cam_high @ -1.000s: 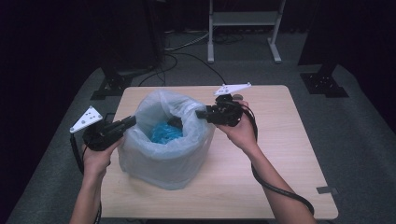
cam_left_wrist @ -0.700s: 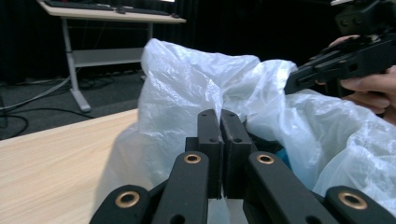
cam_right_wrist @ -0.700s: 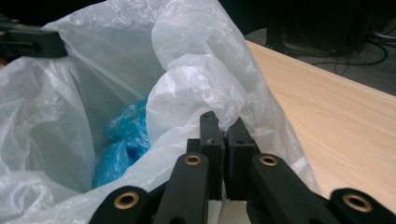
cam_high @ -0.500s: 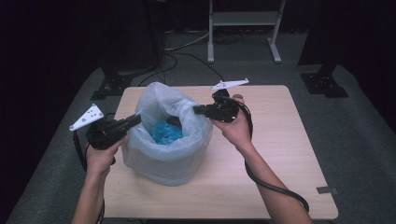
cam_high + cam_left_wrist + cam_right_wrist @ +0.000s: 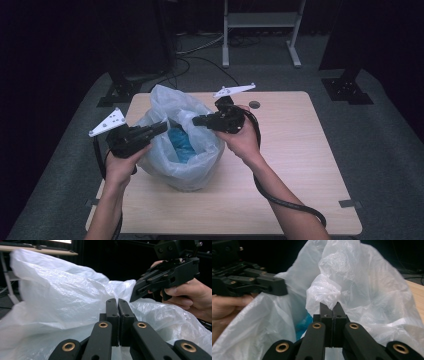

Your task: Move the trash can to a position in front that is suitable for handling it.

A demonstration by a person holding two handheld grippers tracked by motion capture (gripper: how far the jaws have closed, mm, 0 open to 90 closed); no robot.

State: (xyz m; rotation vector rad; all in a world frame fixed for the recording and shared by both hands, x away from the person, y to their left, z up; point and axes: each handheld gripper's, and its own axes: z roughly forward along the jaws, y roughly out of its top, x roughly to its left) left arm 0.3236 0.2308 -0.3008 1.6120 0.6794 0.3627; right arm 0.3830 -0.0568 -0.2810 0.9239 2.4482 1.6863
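A translucent white plastic bag point(image 5: 185, 167) stands on the wooden table point(image 5: 300, 165) with something blue point(image 5: 180, 142) inside it. My left gripper point(image 5: 164, 126) is at the bag's left rim with its jaws pressed together, and the film lies against its tips point(image 5: 118, 301). My right gripper point(image 5: 195, 120) is at the right rim, shut on a bunched fold of the bag point(image 5: 325, 293) that rises from between its tips point(image 5: 331, 306). The two grippers point at each other across the bag's mouth, a short way apart. The blue contents point(image 5: 303, 323) show below the right gripper.
A small dark round mark point(image 5: 255, 105) sits on the table behind the right hand. The right gripper's cable point(image 5: 285, 200) loops over the table's front. Black stand feet point(image 5: 347, 90) and a metal frame point(image 5: 260, 20) stand on the floor beyond the table.
Both hands have risen and drawn a little closer to the person, and the bag's rim has come up with them. The right jaws have closed on the rim.
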